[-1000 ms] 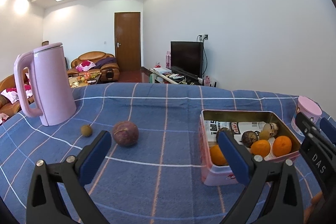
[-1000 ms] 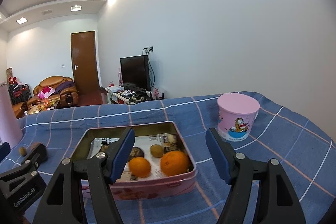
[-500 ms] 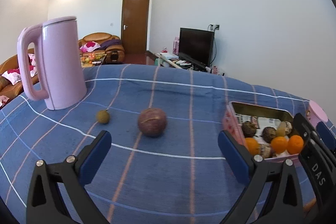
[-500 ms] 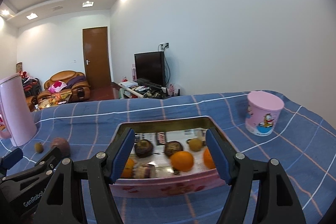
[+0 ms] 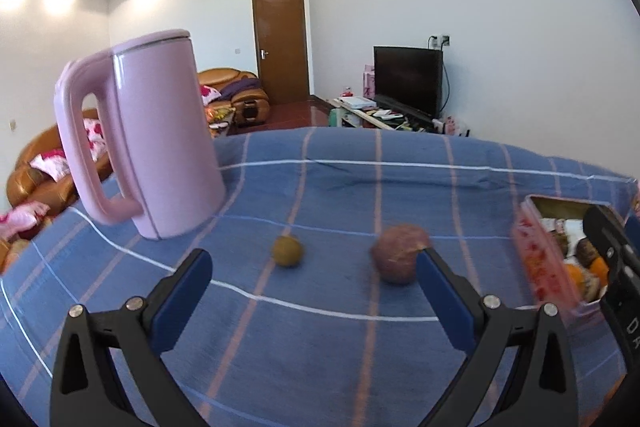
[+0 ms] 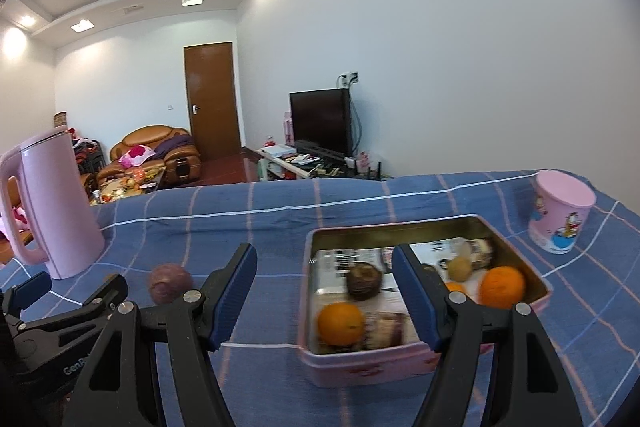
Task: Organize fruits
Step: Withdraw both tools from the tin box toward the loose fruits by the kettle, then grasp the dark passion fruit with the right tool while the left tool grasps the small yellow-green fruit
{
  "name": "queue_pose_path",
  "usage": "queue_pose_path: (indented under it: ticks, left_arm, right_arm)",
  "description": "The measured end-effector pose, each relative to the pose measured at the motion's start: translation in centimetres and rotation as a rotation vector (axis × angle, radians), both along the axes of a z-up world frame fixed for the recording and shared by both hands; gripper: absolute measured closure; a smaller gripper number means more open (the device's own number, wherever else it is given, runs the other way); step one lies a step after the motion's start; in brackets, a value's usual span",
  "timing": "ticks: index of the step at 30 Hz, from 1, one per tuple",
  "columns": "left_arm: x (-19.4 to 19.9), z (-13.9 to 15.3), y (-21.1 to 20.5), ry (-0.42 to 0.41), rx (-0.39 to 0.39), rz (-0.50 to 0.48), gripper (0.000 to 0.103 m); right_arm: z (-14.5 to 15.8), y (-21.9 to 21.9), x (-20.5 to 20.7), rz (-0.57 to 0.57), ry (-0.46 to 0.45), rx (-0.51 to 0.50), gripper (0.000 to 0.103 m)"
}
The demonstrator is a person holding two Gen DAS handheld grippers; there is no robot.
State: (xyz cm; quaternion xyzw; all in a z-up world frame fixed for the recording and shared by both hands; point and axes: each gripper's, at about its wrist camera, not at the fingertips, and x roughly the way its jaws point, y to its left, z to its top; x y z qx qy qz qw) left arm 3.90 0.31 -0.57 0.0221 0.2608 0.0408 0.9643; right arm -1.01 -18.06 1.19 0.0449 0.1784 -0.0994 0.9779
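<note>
Blue checked worktop [image 5: 320,339]: purple fruit [image 5: 396,254] and small green fruit [image 5: 286,251] left outside pink tin [image 6: 516,263]; both grippers' fingers [image 5: 182,301] spread, nothing held.

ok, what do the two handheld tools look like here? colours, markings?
Both match: left tool and right tool have black plastic triangular-cutout finger frames, silver screws and dark blue flat pads. White lettering on the bodies, partly cut off: "GenR..." on left, "D..." on right. No cables or sleeves visible.
</note>
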Motion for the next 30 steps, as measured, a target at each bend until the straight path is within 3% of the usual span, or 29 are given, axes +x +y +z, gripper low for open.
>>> queue_pose_path:
  ticks: [6, 13, 22, 26, 30]
  left_arm:
    - [2.7, -0.7, 3.0, 0.063, 0.079, 0.038, 0.000]
    - [4.9, -1.8, 7.6, 0.166, -0.016, 0.113, 0.000]
    - [5.7, -2.5, 10.3, 0.216, 0.014, 0.214, 0.000]
    - [6.0, -2.8, 10.3, 0.238, 0.007, 0.208, 0.000]
    - [6.2, -2.9, 9.4, 0.239, 0.043, 0.185, 0.000]
  right_arm:
    - [-0.2, 2.4, 2.0, 0.056, 0.032, 0.000, 0.032]
    - [-1.1, 5.1, 5.6, 0.141, 0.136, 0.016, 0.032]
    - [-3.5, 9.3, 11.0, 0.264, 0.339, 0.043, 0.032]
    - [-4.6, 10.0, 13.0, 0.279, 0.418, 0.062, 0.032]
    - [-5.4, 10.4, 14.1, 0.276, 0.471, 0.065, 0.046]
